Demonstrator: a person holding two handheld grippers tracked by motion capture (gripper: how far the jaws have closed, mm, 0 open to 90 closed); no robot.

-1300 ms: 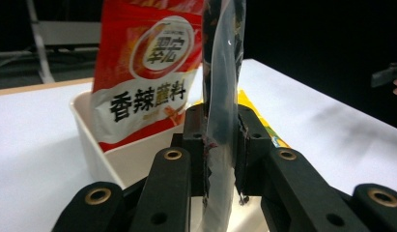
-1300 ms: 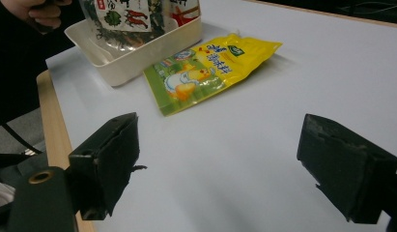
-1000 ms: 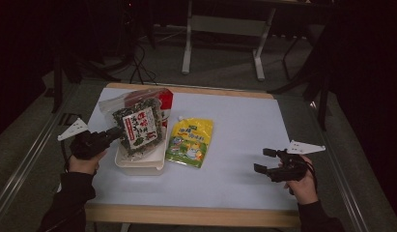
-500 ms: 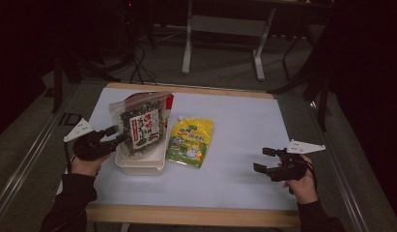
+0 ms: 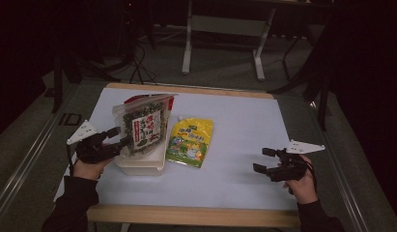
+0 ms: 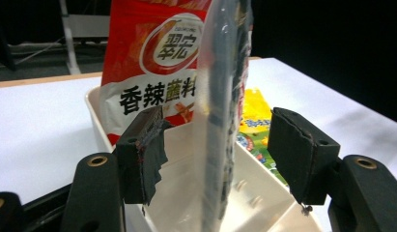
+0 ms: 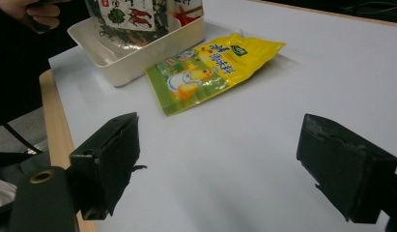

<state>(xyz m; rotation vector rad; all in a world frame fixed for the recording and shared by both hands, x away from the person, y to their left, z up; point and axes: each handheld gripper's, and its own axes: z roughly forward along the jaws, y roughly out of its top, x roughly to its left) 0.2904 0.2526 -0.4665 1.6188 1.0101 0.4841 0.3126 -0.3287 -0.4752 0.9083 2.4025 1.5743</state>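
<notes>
A clear packet of dark green seaweed (image 5: 144, 126) with a red-and-white label stands in a white box (image 5: 143, 165), leaning on a red pouch (image 5: 170, 102) behind it. My left gripper (image 5: 118, 137) is at the packet's left edge. In the left gripper view the packet (image 6: 220, 96) shows edge-on between the jaws of the left gripper (image 6: 225, 159), which stand open with a gap on each side. The red pouch (image 6: 148, 58) rises behind it. My right gripper (image 5: 261, 159) hovers open and empty over the table's right front.
A yellow-green pouch (image 5: 190, 141) lies flat just right of the box, also seen as the yellow pouch (image 7: 215, 67) beside the white box (image 7: 152, 48). The wooden front edge (image 5: 186, 215) is close to both hands. Dark floor and a stand lie beyond the table.
The seaweed packet has swung from a slanted lie to a more upright stand in the box, covering more of the red pouch. The right gripper has stayed put.
</notes>
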